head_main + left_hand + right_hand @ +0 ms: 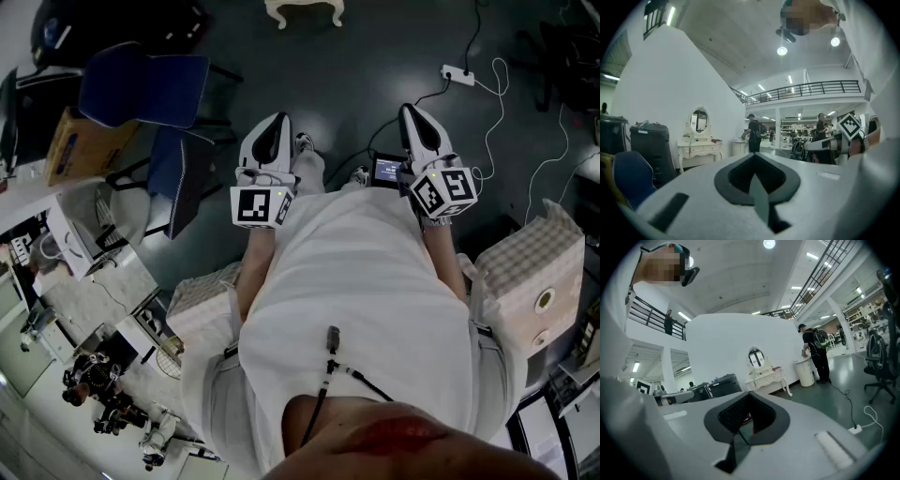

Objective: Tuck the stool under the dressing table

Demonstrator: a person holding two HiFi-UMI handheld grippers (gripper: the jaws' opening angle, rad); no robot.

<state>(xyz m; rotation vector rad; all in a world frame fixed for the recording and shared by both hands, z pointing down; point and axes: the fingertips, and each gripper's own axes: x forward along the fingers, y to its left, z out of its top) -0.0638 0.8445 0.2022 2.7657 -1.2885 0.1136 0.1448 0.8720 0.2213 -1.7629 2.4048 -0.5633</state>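
So, left gripper (757,185): its jaws were shut tight, with nothing in them.
Right gripper (739,433): its jaws were pressed together as well, and they held nothing.
How they sat: both were side by side in front of the person's tummy, pointing forward and almost flat.
Stool (303,9): this was likely the small white thing with curly legs on the dark floor (375,75), at the top edge of the head view. Only part of it showed.
Way to it: it lay straight ahead, well apart from both grippers, and a bit more on the left gripper's side.
Long side: it ran across, from left to right, so each gripper could probably take one end.
Dressing table (700,149): it was white with an oval mirror. It stood against the white wall, far off past the jaws in both gripper views.
Next move, as a guess: the person had to walk up to the stool first and then open the jaws.
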